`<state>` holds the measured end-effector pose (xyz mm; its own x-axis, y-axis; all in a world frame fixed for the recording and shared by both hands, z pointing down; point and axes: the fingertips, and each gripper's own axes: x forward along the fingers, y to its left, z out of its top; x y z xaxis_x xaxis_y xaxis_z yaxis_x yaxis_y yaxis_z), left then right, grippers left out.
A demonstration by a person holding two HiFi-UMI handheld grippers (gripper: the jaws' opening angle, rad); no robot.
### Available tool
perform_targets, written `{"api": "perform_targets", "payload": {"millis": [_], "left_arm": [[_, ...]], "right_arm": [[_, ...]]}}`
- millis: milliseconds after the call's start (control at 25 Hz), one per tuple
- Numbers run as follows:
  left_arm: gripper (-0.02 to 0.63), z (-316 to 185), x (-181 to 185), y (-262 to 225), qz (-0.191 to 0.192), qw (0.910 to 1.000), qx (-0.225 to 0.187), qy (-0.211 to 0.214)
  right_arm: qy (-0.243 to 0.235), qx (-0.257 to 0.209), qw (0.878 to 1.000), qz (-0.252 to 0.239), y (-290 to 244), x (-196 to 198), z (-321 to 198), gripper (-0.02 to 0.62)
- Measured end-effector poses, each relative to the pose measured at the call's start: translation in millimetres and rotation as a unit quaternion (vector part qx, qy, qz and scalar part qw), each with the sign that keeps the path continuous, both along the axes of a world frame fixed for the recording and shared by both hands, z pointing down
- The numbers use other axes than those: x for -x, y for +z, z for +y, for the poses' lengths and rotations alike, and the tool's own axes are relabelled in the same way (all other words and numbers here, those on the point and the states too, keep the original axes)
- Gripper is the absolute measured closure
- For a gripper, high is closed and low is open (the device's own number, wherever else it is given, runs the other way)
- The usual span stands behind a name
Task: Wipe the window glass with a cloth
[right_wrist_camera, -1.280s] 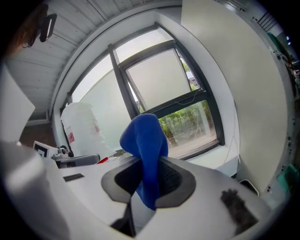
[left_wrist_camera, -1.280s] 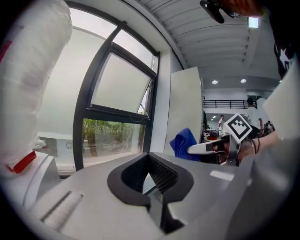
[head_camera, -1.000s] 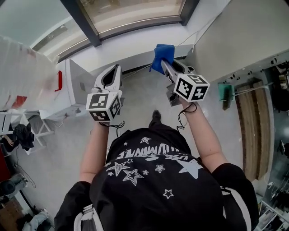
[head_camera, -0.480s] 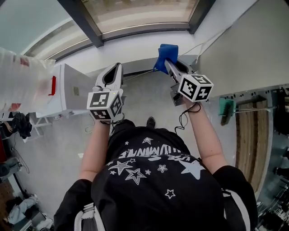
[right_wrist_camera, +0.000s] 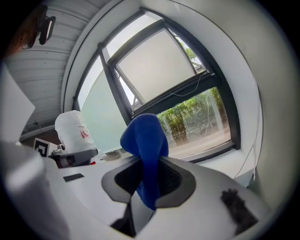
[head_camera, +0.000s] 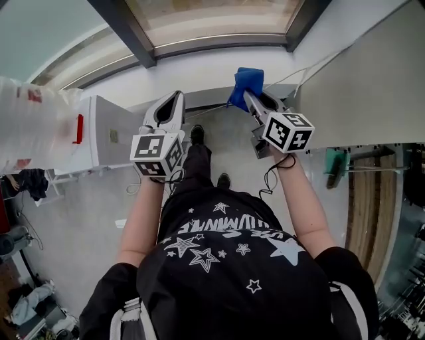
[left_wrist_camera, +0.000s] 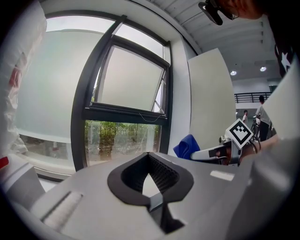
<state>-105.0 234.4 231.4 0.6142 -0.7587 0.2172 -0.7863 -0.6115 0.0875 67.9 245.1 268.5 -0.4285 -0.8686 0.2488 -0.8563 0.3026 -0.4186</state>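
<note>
Saw a blue cloth (head_camera: 247,83) bunched into a soft, rounded fold, raised over the white sill (head_camera: 206,66) below the window glass (head_camera: 212,16), toward the pane's right end. Seemed short of the pane, though hard to judge from above. Looked through the glass onto green shrubs (left_wrist_camera: 117,138).

Noted, from the left, a white plastic-wrapped bundle (head_camera: 26,123) with a white cabinet (head_camera: 99,136) just beside it. Then came the dark window frame (head_camera: 129,30) slanting above the sill, and a pale wall panel (head_camera: 358,80) at the right.

Stretched both forearms (head_camera: 143,219) forward side by side toward the sill. Carried the left gripper (head_camera: 174,98) with its jaws closed tip to tip on nothing, pointed at the sill left of the cloth. Clamped the right gripper (head_camera: 249,93) on the cloth's lower end, the fold standing up beyond the jaws.
</note>
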Motion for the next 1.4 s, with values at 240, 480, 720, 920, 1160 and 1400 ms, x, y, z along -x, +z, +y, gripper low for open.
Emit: {"api": "perform_targets", "payload": {"millis": [240,480,720,920,1160,1400], "left_arm": [[0.597,-45,-2,-2,0.013,0.9997,-0.006,0.018],[0.597,-113,5,-3,0.024,0.9996,-0.011,0.011],[0.597,-190,22,3,0.032,0.9995,-0.005,-0.005],[0.597,-255,43,4,0.033,0.9991,0.004,-0.026],[0.597,-318,72,0,0.024,0.9988,-0.002,-0.043],[0.597,-368,112,5,0.017,0.9977,-0.002,-0.066]], "right_arm": [[0.012,0.002,1.0,0.027,0,-6,-32,0.522],[0.016,-0.001,0.999,0.044,-6,-9,-85,0.522],[0.006,0.01,0.999,0.052,-2,4,-162,0.522],[-0.005,0.006,0.999,0.052,-10,22,-230,0.522],[-0.036,0.011,0.998,0.053,-7,64,-303,0.522],[-0.075,0.01,0.995,0.062,-2,122,-372,0.522]]}}
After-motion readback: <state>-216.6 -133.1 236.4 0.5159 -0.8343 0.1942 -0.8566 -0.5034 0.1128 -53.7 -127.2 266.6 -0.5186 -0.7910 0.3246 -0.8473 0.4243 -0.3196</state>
